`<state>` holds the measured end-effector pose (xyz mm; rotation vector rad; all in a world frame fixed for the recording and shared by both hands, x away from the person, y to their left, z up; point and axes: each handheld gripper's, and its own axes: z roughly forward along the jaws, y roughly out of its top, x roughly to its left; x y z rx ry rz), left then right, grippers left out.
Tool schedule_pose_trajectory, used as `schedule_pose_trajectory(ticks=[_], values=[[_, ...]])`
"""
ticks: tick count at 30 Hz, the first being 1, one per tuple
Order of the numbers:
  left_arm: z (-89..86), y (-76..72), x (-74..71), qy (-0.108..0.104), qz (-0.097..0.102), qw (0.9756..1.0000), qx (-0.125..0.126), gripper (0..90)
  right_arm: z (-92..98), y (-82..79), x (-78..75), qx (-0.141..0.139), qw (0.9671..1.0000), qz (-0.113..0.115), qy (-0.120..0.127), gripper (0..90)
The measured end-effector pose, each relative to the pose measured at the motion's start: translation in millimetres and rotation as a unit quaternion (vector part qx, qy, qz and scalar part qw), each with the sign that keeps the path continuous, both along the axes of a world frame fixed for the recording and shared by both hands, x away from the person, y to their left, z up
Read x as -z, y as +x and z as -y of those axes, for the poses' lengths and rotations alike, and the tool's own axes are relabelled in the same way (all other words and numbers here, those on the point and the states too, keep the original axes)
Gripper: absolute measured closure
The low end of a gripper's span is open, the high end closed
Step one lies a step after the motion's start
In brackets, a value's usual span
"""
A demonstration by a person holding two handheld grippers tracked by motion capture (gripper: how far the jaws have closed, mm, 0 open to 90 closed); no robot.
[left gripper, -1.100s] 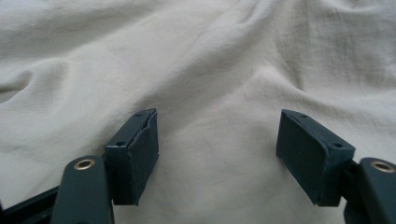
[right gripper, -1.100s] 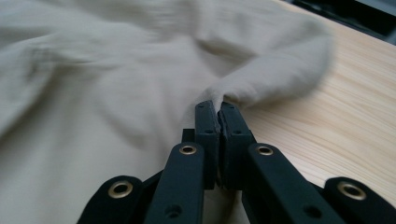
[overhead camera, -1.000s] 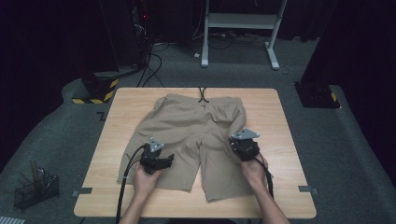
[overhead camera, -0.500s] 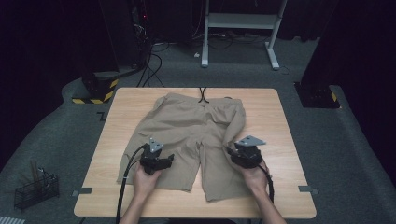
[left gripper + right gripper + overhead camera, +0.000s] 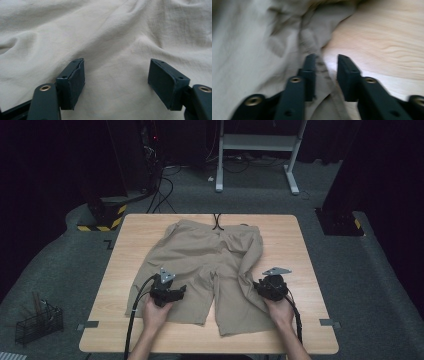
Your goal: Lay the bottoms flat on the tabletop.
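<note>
Khaki shorts [image 5: 200,255] lie flat on the wooden table [image 5: 300,240], waistband at the far side. My left gripper [image 5: 177,290] rests over the left leg, and its own view shows it open [image 5: 116,72] with the two pads wide apart above wrinkled cloth [image 5: 112,32]. My right gripper [image 5: 260,287] sits at the outer edge of the right leg. Its jaws [image 5: 325,65] have just been closing and stand a narrow gap apart. The cloth's hem [image 5: 249,50] runs between them beside bare wood [image 5: 387,37], and the pads do not press it.
A black drawstring [image 5: 218,222] hangs off the waistband at the table's far edge. On the floor stand a wire basket [image 5: 37,322] at the left, a yellow-and-black striped base [image 5: 102,217] and a white table frame [image 5: 260,150] behind.
My right gripper has moved down and toward the near side along the right leg's outer edge, and its jaws opened, then narrowed. The left hand has kept still.
</note>
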<state>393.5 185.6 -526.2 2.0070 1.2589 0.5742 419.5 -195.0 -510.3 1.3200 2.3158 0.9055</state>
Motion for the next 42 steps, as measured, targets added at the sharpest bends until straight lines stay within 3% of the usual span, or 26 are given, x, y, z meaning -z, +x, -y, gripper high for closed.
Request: schedule_pose_trajectory(ticks=[1,5,12,16,21,25,27,32,35,36,40,42], values=[[0.0,0.0,0.0,0.0,0.0,1.0,0.0,29.6,-5.5,-3.6,0.5,-0.017,0.9992,0.015,-0.032,83.7],[-0.1,0.0,0.0,0.0,0.0,1.0,0.0,29.6,-2.5,-6.7,-4.3,-0.02,0.9987,0.023,-0.042,90.0],[-0.1,0.1,0.0,0.0,0.0,1.0,0.0,29.6,13.4,-12.0,-13.2,-0.005,0.9991,0.029,-0.029,90.0],[-0.2,0.1,0.0,0.0,0.0,1.0,0.0,29.6,17.7,-14.0,-16.8,0.003,0.9983,0.041,-0.042,90.0],[0.1,0.0,0.0,0.0,0.0,1.0,0.0,29.6,34.1,-21.2,-24.1,0.025,0.9981,0.049,-0.027,90.0],[0.1,0.0,0.0,0.0,0.0,1.0,0.0,29.7,50.6,-33.0,-28.3,0.041,0.9966,0.057,-0.044,90.0],[0.4,0.0,0.2,-0.002,0.0,1.0,-0.001,29.7,66.1,-34.9,-22.7,0.066,0.9958,0.044,-0.047,90.0],[0.3,0.0,0.1,-0.002,0.001,1.0,-0.001,29.7,74.4,-35.3,-6.7,0.073,0.9966,0.01,-0.039,89.8],[0.2,0.0,0.1,-0.001,0.001,1.0,-0.001,29.7,71.1,-36.6,-5.6,0.069,0.9971,0.017,-0.029,83.0],[0.1,0.1,0.0,0.0,0.0,1.0,0.0,29.7,67.8,-33.0,-9.0,0.073,0.9967,0.024,-0.026,74.1],[0.1,0.0,0.0,0.0,0.0,1.0,0.0,29.7,61.1,-23.5,-13.8,0.083,0.9957,0.033,-0.026,66.7],[0.0,0.0,0.0,0.0,0.0,1.0,0.0,29.7,56.5,-14.1,-12.4,0.086,0.9954,0.026,-0.032,65.3]])
